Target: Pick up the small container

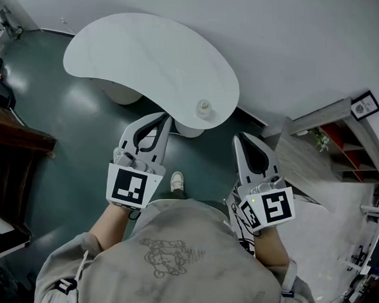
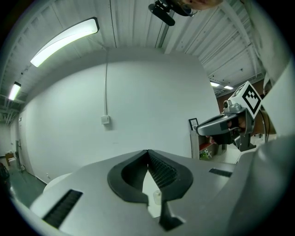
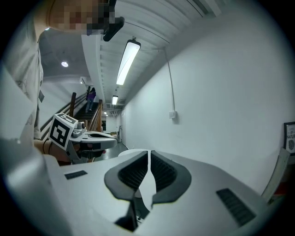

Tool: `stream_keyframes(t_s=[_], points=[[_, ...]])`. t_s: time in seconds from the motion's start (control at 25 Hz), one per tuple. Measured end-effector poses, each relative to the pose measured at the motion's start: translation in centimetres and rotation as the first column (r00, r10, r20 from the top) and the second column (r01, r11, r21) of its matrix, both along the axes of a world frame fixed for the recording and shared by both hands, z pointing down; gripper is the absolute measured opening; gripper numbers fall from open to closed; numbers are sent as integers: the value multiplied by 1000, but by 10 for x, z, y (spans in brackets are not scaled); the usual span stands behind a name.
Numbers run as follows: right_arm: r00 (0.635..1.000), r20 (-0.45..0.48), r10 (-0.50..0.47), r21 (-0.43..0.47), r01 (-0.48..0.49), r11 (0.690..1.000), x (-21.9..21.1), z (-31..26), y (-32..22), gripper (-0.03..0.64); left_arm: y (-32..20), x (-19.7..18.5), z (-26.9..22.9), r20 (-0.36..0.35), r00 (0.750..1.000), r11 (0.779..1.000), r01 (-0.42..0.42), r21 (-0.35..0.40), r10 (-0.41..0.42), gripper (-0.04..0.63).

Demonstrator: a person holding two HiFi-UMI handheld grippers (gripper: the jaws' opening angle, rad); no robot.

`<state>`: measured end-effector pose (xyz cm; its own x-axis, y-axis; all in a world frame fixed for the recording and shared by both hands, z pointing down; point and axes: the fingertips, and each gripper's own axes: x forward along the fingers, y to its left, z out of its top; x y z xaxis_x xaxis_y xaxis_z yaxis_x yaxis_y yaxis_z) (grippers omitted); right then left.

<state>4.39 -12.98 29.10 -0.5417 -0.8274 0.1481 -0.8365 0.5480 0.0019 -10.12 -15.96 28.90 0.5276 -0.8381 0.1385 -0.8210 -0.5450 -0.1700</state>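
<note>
Standing on a dark green floor (image 1: 70, 122) beside a white wall (image 1: 278, 38), a white kidney-shaped table (image 1: 137, 56) is seen from above. The small container (image 1: 204, 108), clear and capped, is set upright on the table close to its near edge. The left gripper (image 1: 164, 118) is held just short of that edge with its jaws closed together and nothing between them. The right gripper (image 1: 239, 138) is held a little further back from the table, its jaws likewise drawn together and empty. A wooden shelf unit (image 1: 342, 146) with red compartments is placed to the right of the table, and a framed sign (image 1: 365, 105) is stood on it; its print is too small to be read. On the wall beyond the table a switch plate (image 2: 106, 120) is mounted, and a strip light (image 2: 64, 39) is fixed overhead. Only black-and-white square markers are carried on the grippers' cubes; no words can be read.
</note>
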Motion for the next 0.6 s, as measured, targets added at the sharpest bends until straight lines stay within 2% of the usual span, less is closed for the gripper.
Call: stream_keyframes(t_s=[0.24,0.6], points=[[1000,0,2,3,-2,1000,-5,2,-31,37,-32,-4,4,-13,1000,1000,5,-8,-5,17],[1000,20,-16,28,16,999,11,-4,-65,38,-57,10,3,-18,999,999,40,-25,-41,17]])
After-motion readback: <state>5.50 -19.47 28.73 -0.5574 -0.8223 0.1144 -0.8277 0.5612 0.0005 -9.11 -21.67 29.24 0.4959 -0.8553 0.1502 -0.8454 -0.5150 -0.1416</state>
